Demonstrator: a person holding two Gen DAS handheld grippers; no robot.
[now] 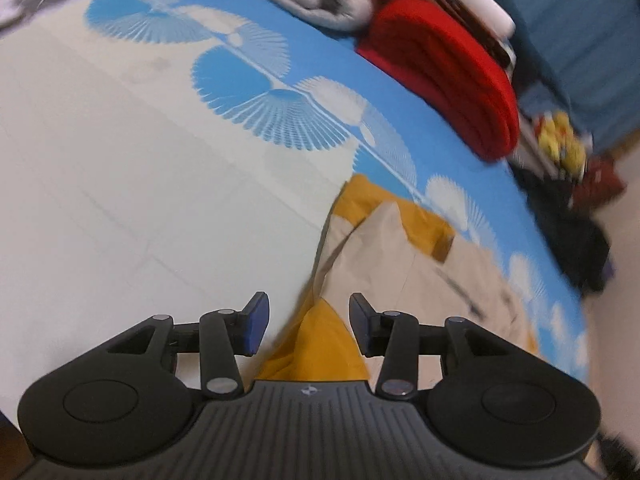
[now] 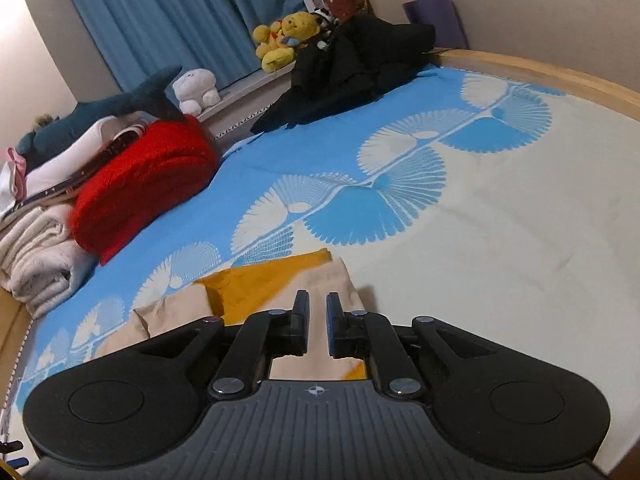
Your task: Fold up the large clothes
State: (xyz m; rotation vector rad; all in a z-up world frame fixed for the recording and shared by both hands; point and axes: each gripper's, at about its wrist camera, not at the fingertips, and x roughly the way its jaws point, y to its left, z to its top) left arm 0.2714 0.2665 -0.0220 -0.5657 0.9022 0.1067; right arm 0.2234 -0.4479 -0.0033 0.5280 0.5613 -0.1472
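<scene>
A beige and mustard-yellow garment [image 1: 384, 248] lies on the blue and white bed sheet [image 1: 120, 160]. My left gripper [image 1: 309, 326] is open just above the garment's near yellow part, and nothing sits between its pads. In the right wrist view the same garment [image 2: 256, 288] lies at the bed's near side. My right gripper [image 2: 318, 322] hovers over its beige edge with the jaws nearly closed, a narrow gap between them, and I cannot tell whether cloth is pinched.
A folded red blanket [image 2: 140, 188] and rolled white towels [image 2: 40, 256] lie at the bed's left side. A black clothes pile [image 2: 344, 68], plush toys [image 2: 284, 36] and blue curtains [image 2: 160, 8] are at the far end. A wooden bed frame [image 2: 560, 72] runs along the right.
</scene>
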